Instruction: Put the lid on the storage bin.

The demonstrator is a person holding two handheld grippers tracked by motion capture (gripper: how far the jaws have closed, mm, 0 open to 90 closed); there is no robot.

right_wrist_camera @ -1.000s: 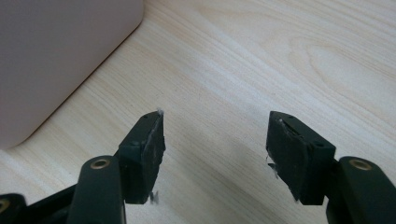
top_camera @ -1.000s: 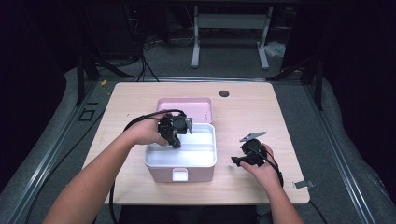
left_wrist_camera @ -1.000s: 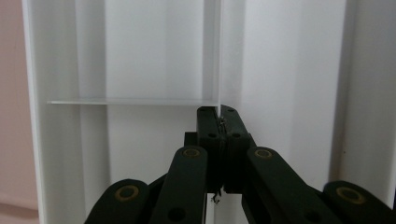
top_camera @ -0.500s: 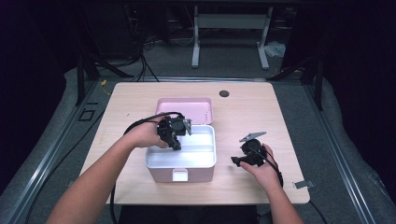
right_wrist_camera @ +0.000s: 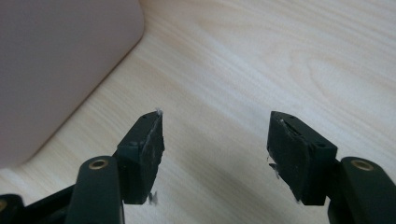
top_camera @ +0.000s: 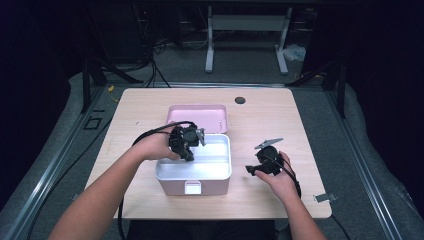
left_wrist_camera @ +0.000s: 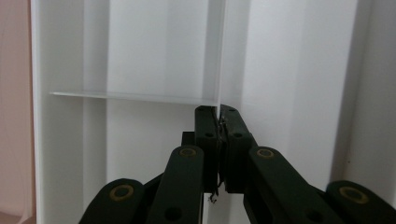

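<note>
In the high view, the pink box sits open at the centre of the table, its white inside showing, and its pink lid lies flat just behind it, toward the upper middle of the frame. The left gripper reaches down into the left half of the box, while the right gripper rests low over the bare wood to the right of the box, well clear of it. So the lid is already off, and the work now seems to be on the inside of the box.

In the left gripper view, the fingers are pinched together on the lower edge of a thin white divider that runs up the middle of the frame, with a second thin sheet crossing it toward the left. Whether this insert is being lifted out or seated, I cannot tell; either way that step looks unfinished.

In the right gripper view, the fingers stand moderately apart with nothing between them, above the wood, the box's pink corner at upper left.
</note>
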